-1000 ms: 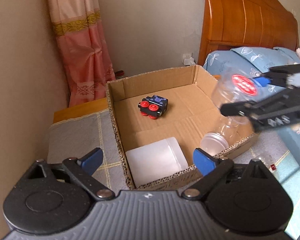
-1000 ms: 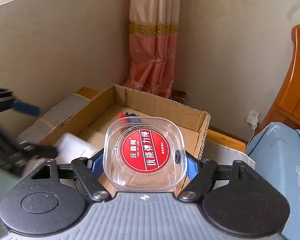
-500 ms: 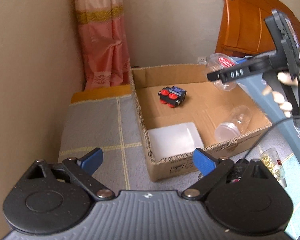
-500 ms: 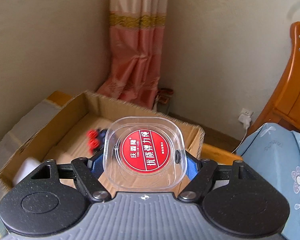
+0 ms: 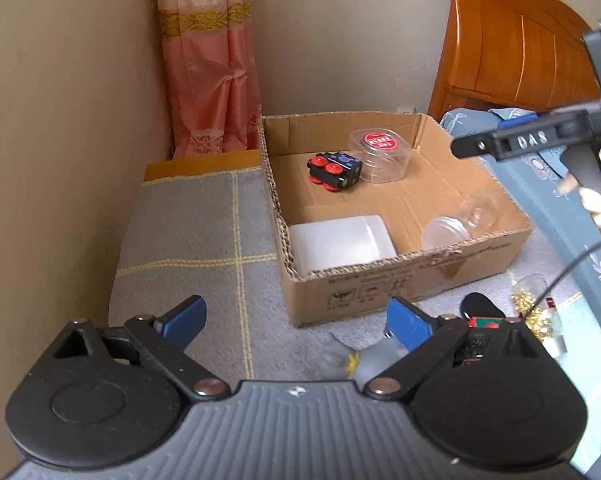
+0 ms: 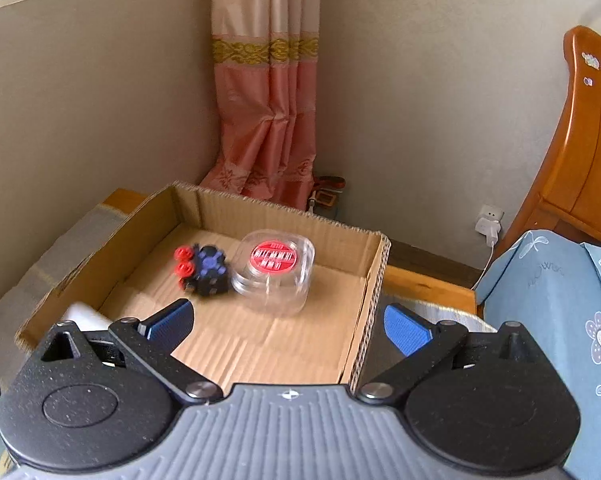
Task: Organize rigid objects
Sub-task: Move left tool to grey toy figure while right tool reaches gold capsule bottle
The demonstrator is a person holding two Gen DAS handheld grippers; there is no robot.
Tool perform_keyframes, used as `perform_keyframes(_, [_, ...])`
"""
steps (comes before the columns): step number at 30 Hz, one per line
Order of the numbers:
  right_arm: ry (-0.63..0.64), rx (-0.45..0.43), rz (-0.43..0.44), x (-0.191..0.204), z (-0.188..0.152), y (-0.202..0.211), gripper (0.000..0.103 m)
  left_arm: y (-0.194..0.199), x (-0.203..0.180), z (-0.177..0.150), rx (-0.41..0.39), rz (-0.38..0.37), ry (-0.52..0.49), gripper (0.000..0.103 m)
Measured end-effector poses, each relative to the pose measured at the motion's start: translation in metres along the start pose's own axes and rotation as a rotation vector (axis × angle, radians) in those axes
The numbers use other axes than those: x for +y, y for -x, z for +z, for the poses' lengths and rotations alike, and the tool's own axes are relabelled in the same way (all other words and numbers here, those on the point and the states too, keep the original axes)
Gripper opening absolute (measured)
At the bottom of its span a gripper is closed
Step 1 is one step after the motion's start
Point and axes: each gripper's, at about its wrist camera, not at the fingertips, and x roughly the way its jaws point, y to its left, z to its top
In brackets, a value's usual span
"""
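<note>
A clear plastic box with a red label (image 6: 274, 272) lies in the cardboard box (image 6: 374, 276), beside a black toy with red wheels (image 6: 204, 270). Both show in the left wrist view, the clear box (image 5: 382, 155) and the toy (image 5: 334, 170), inside the cardboard box (image 5: 400, 276). A white container (image 5: 340, 242) and a clear jar on its side (image 5: 458, 222) lie near the front wall. My right gripper (image 6: 287, 326) is open and empty above the box. My left gripper (image 5: 296, 318) is open and empty in front of the box.
Small loose items lie on the grey mat (image 5: 196, 232) by the left gripper: a jar of gold bits (image 5: 536, 304) and a black-and-red object (image 5: 480, 316). A wall and pink curtain (image 5: 208, 60) stand behind. A blue-covered bed (image 6: 560, 300) and wooden headboard (image 5: 516, 44) are at the right.
My right gripper has opened and let the clear red-labelled box go; it now rests in the cardboard box by the toy. My left gripper has drawn back from the box.
</note>
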Motion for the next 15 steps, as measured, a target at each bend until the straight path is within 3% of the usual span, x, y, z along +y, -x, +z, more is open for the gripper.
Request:
perform_keyframes(8, [0.030, -0.007, 0.047, 0.013, -0.041, 0.042, 0.103, 0.015, -0.011, -0.025, -0.022, 0.036, -0.004, 0.098])
perform_keyframes(15, [0.011, 0.011, 0.098, 0.025, -0.098, 0.065, 0.103, 0.015, -0.018, -0.061, -0.007, 0.074, -0.050, 0.099])
